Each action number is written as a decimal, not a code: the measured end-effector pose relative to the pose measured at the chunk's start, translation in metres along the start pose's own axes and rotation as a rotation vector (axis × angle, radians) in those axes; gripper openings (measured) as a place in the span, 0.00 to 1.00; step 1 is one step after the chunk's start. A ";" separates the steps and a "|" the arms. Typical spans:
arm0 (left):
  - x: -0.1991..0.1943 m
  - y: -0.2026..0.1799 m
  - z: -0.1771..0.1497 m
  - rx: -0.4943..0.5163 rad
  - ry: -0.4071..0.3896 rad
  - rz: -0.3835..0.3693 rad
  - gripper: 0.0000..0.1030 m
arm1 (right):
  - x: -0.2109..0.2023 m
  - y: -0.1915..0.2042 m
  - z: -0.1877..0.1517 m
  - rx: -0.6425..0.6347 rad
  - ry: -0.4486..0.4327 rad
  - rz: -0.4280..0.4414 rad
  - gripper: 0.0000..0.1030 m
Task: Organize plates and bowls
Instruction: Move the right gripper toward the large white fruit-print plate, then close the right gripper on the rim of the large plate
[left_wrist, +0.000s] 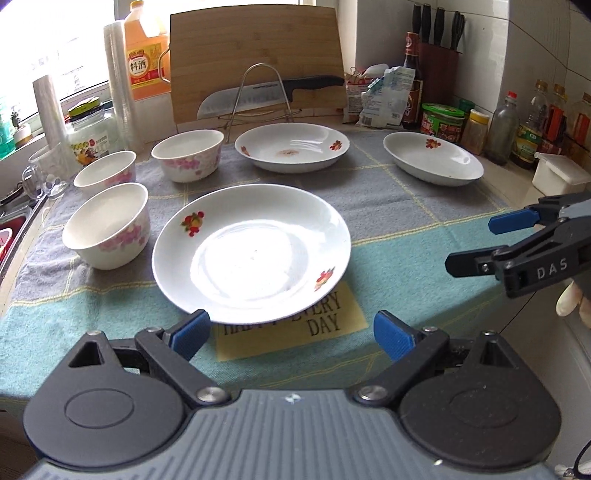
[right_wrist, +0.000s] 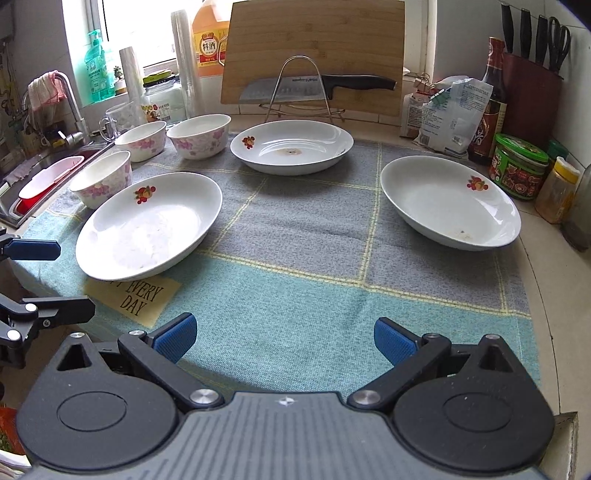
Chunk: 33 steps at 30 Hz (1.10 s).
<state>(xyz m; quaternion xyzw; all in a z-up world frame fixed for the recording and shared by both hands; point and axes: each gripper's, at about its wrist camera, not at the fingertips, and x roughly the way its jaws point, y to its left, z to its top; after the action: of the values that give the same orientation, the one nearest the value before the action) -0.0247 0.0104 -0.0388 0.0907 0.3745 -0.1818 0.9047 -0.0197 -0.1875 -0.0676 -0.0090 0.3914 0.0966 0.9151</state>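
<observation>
Behind the near plate (left_wrist: 251, 251), three bowls (left_wrist: 107, 225), knife rack (left_wrist: 258, 92), both grippers' fingers (left_wrist: 391, 338) released.

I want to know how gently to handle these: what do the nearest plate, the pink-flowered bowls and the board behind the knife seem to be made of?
Nearest plate: probably glazed ceramic or porcelain; glossy white with bright window glare and printed fruit motifs. Pink-flowered bowls: likely the same glazed ceramic, smooth with a softer sheen. Board: looks like bamboo or light wood, matte, with visible strip grain.
</observation>
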 end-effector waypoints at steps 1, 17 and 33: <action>0.001 0.005 -0.002 -0.004 0.007 0.004 0.92 | 0.002 0.003 0.002 -0.002 -0.001 0.003 1.00; 0.042 0.058 -0.013 -0.024 0.047 -0.044 0.92 | 0.042 0.043 0.036 -0.018 0.036 0.073 1.00; 0.068 0.073 -0.006 0.128 0.007 -0.143 1.00 | 0.081 0.072 0.062 -0.014 0.077 0.091 1.00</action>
<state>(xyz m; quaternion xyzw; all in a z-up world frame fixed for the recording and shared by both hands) 0.0450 0.0613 -0.0889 0.1219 0.3707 -0.2689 0.8806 0.0658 -0.0970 -0.0786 -0.0015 0.4257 0.1403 0.8939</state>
